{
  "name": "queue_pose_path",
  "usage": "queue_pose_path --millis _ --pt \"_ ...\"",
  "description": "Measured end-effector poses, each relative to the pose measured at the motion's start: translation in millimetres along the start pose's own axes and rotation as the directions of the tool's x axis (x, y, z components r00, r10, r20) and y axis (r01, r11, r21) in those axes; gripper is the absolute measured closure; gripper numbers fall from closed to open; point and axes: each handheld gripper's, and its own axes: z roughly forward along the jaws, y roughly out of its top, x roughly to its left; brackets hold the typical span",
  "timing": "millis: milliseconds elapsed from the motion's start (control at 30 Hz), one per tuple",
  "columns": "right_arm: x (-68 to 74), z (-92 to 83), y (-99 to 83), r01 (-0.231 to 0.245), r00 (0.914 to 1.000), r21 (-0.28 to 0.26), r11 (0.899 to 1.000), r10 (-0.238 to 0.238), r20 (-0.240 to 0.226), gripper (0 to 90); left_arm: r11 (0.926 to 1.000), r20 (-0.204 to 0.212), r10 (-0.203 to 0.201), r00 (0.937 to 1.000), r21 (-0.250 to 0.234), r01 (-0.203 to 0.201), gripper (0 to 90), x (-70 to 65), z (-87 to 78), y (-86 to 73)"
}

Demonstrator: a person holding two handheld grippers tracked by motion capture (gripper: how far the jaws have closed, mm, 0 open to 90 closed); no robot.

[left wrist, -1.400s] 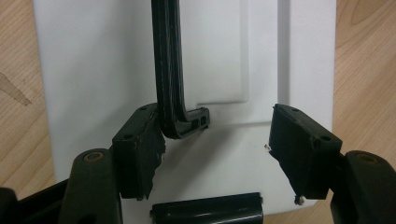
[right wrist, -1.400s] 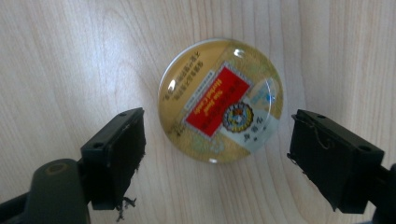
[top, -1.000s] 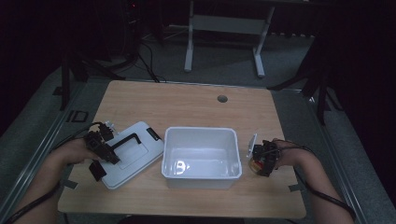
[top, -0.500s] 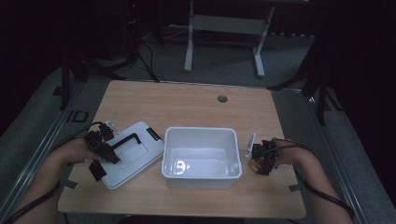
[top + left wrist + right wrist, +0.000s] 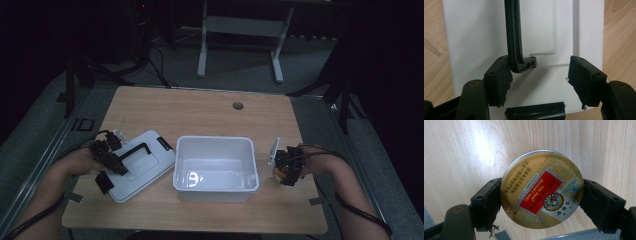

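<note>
A white lid (image 5: 150,167) with a black handle (image 5: 134,150) lies flat on the table, left of an empty white bin (image 5: 215,139). My left gripper (image 5: 107,167) hovers over the lid's near end. In the left gripper view it (image 5: 539,82) stands open above the lid (image 5: 474,37). The handle's bent end (image 5: 521,66) sits against the left jaw, and the right jaw is well apart from it. Right of the bin, my right gripper (image 5: 286,170) is shut on a round gold tin (image 5: 541,190) with a red herbal candy label. The tin hangs above the wood.
The wooden table (image 5: 200,110) has a round cable hole (image 5: 238,106) near its far edge. A metal stand (image 5: 240,30) is on the floor beyond it. The bin occupies the table's near middle, between the two hands.
The right gripper has lifted slightly with the tin in its jaws. The left gripper and the lid have kept still.
</note>
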Motion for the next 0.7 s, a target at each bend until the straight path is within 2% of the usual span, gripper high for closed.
queue_pose_path --millis 133,467,633,700 --pt "3.5 -12.9 0.1 -0.005 1.0 0.01 1.0 0.005 0.003 20.7 1.0 -0.002 0.001 1.0 -0.001 -0.001 34.5 -0.3 -1.2 -0.3" --pt "13.8 -43.1 5.7 0.023 0.9996 0.017 1.0 -0.023 0.019 20.7 1.0 -0.004 0.003 1.0 0.009 -0.003 34.6 -0.1 -1.1 -1.4" --pt "22.7 -65.1 17.2 0.04 0.9972 0.04 0.998 -0.042 0.061 20.7 1.0 -0.007 0.002 1.0 0.006 -0.002 34.5 0.3 -2.1 -1.0" --pt "23.3 -67.9 18.9 0.043 0.9965 0.038 0.998 -0.046 0.07 20.7 1.0 -0.009 0.003 1.0 0.008 -0.003 34.6 0.2 -3.0 -0.6"
